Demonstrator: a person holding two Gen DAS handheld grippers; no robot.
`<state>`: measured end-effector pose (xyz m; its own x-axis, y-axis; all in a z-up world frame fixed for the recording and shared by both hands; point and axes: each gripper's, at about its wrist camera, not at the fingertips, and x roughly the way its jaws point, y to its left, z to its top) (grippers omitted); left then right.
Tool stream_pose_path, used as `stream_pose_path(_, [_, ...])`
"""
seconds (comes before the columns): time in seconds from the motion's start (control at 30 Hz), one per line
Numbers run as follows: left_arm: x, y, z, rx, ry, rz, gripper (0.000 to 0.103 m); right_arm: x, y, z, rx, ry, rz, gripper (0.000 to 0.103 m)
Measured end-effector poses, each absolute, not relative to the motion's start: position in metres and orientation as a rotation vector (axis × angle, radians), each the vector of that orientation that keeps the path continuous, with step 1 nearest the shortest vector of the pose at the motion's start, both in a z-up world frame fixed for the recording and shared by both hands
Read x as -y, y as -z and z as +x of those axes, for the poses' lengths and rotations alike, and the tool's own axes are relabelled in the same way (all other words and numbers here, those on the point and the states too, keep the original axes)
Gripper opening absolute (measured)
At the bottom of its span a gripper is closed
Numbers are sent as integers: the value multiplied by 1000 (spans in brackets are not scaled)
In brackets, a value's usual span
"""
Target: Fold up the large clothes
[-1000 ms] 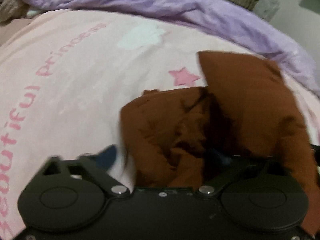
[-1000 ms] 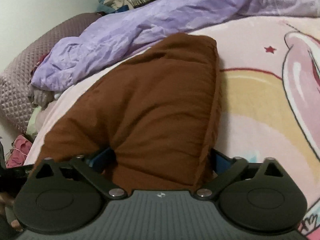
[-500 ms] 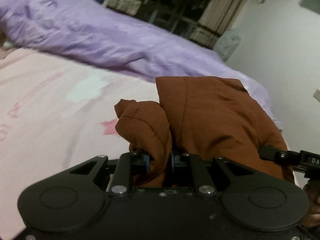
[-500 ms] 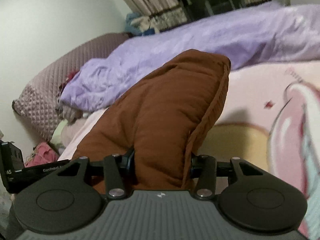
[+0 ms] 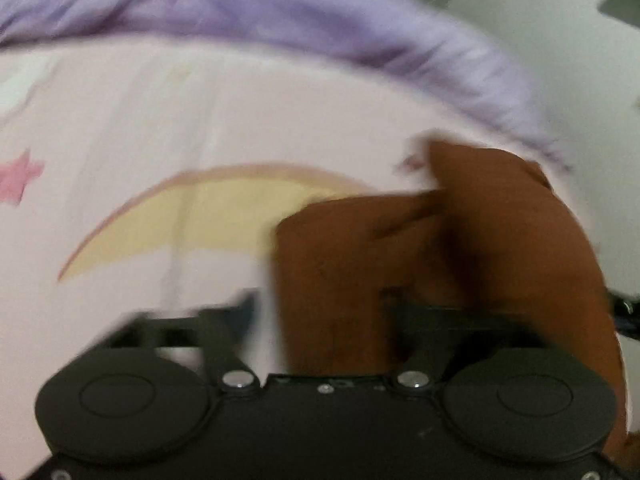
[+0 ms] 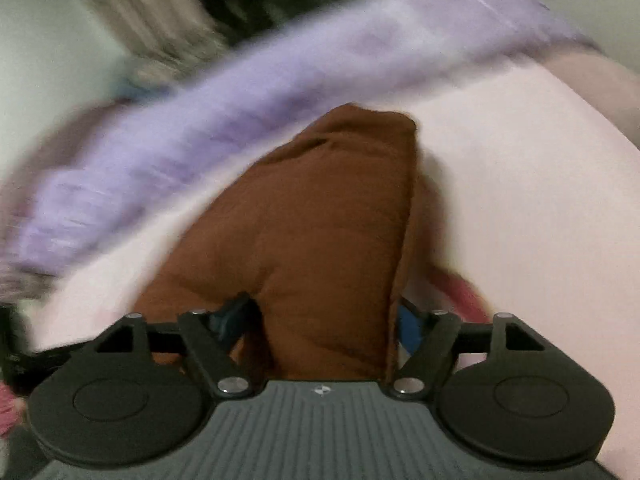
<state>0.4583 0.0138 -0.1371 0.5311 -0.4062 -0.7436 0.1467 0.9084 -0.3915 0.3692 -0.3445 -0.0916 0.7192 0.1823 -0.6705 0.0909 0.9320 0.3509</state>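
Both tools [image 5: 320,312] [image 6: 324,316] spread wide around soft, bulky brown garment [image 6: 332,240] (gripping nothing firmly, apparently); best pinched at folded edges.

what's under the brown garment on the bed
The brown garment lies over a pink printed bedsheet, with a purple duvet behind. Whatever sits directly beneath the fabric is covered.

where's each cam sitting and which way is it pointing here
Left wrist: on the left gripper, looking forward and down over the pink bedsheet; its black finger linkages show, jaws spread.
Right wrist: on the right gripper, facing the lilac duvet; its linkages show, jaws spread.
Shared: the brown garment between the jaws, the sheet and duvet. Both blurred.
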Motion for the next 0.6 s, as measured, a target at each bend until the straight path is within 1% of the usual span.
stream_pose_path(0.03, [-23,133,456,-952,317,-380,95,348,86,360,-716,-35,379,87])
stream_pose_path(0.07, [-27,121,453,-918,298,-421,95,349,78,350,-654,-3,372,85])
stream_pose_path(0.1, [-29,106,445,-855,273,-414,95,345,69,340,-589,65,354,82])
stream_pose_path(0.13, [-26,87,435,-779,248,-372,95,339,60,329,-508,134,329,82])
stream_pose_path(0.2, [-12,56,413,-643,247,-295,96,320,48,312,-344,139,262,79])
stream_pose_path(0.23, [-3,43,402,-580,277,-261,97,312,46,310,-304,120,240,71])
stream_pose_path(0.27, [8,35,389,-543,311,-229,98,302,47,314,-295,105,226,56])
stream_pose_path(0.3, [21,32,384,-503,348,-190,98,295,50,322,-309,87,224,52])
stream_pose_path(0.33, [33,35,377,-457,379,-148,99,288,56,332,-333,71,230,45])
stream_pose_path(0.37, [40,43,370,-422,390,-109,100,282,67,345,-349,60,242,41])
stream_pose_path(0.43, [62,77,375,-394,355,-8,102,276,102,376,-446,95,243,41])
stream_pose_path(0.47, [78,102,386,-453,306,77,103,278,120,383,-456,109,238,40])
stream_pose_path(0.5, [82,123,391,-488,295,102,103,274,127,383,-434,127,222,40])
stream_pose_path(0.53, [77,133,390,-477,297,49,103,270,127,378,-412,139,190,40])
stream_pose_path(0.6, [65,121,388,-482,315,-9,103,260,109,360,-377,149,144,41])
